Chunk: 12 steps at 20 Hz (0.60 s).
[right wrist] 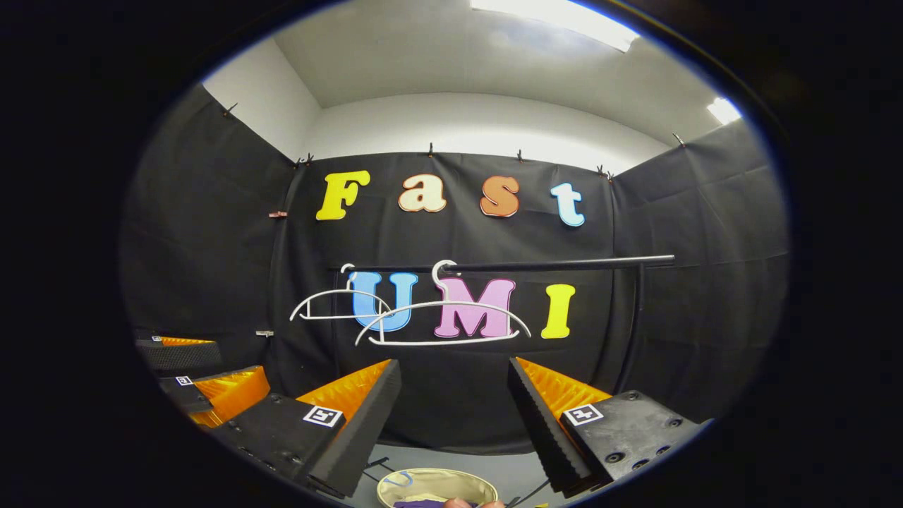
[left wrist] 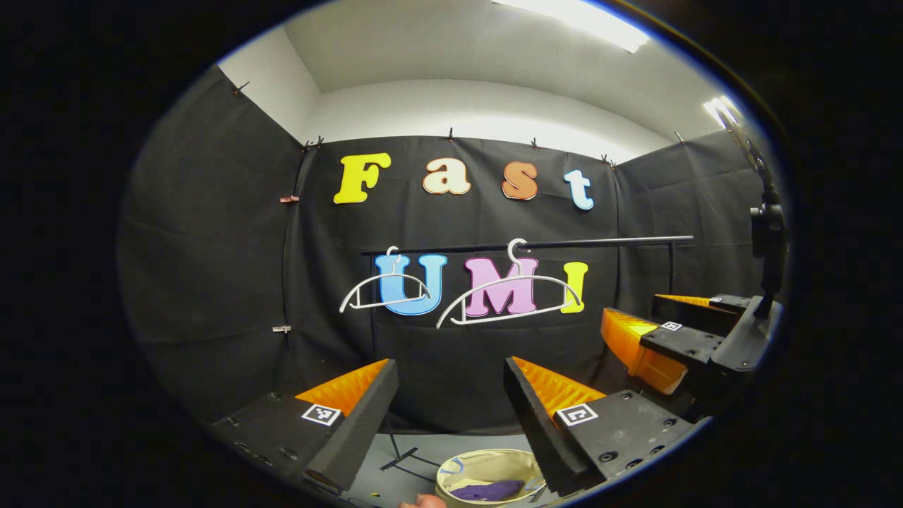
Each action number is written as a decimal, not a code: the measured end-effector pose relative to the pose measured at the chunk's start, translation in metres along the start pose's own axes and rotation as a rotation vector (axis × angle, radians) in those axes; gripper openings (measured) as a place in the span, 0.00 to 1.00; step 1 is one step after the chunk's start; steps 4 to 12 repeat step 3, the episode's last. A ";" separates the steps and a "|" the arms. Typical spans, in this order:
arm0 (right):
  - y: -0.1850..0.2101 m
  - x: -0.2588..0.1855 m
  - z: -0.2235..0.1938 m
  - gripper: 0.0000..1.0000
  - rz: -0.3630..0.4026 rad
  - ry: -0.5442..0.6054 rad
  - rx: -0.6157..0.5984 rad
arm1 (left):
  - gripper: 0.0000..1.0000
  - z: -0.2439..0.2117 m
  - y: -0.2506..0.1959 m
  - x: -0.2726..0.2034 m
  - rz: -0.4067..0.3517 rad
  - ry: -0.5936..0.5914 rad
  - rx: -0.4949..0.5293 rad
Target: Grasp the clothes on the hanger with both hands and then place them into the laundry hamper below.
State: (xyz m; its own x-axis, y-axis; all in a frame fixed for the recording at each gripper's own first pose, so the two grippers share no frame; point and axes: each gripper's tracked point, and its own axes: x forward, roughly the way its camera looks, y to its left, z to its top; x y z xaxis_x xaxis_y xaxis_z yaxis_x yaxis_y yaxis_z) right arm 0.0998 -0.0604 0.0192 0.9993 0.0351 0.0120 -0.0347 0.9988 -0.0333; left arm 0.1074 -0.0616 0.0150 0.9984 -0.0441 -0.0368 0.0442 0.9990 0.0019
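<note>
Purple clothes [left wrist: 487, 490] already lie in the laundry hamper [left wrist: 451, 471] below two bare hangers [left wrist: 508, 300]; your left hand-held gripper [left wrist: 451, 395] and right hand-held gripper [right wrist: 455, 398] gape empty, and drifting forward risks snagging the rail [left wrist: 564, 245].

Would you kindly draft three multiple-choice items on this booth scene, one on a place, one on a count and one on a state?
1. Where does the purple garment lie?
A. On the rail
B. In the laundry hamper
C. Between one gripper's fingers

2. How many hangers hang on the rail?
A. One
B. Two
C. Four

3. In what state are the two hangers?
A. Both bare
B. Both carrying clothes
C. One bare, one dressed

Answers: 1 B, the purple cloth sits inside the round laundry hamper on the floor. 2 B, the left hanger and the right hanger are the two hooked there. 3 A, both show as empty white outlines, while the left gripper and the right gripper stand open and hold nothing.
</note>
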 end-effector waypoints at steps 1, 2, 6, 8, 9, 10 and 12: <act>0.000 -0.001 0.000 0.98 0.002 0.000 -0.002 | 0.92 0.001 0.000 0.000 0.000 -0.001 -0.001; 0.000 -0.002 0.000 0.98 0.002 -0.001 -0.005 | 0.92 0.001 -0.001 -0.001 0.001 -0.001 0.001; 0.000 -0.002 0.001 0.98 0.005 -0.003 -0.007 | 0.92 0.002 -0.001 -0.001 0.001 -0.004 0.005; 0.000 -0.002 0.001 0.98 0.005 -0.003 -0.007 | 0.92 0.002 -0.001 -0.001 0.001 -0.004 0.005; 0.000 -0.002 0.001 0.98 0.005 -0.003 -0.007 | 0.92 0.002 -0.001 -0.001 0.001 -0.004 0.005; 0.000 -0.002 0.001 0.98 0.005 -0.003 -0.007 | 0.92 0.002 -0.001 -0.001 0.001 -0.004 0.005; 0.000 -0.002 0.001 0.98 0.005 -0.003 -0.007 | 0.92 0.002 -0.001 -0.001 0.001 -0.004 0.005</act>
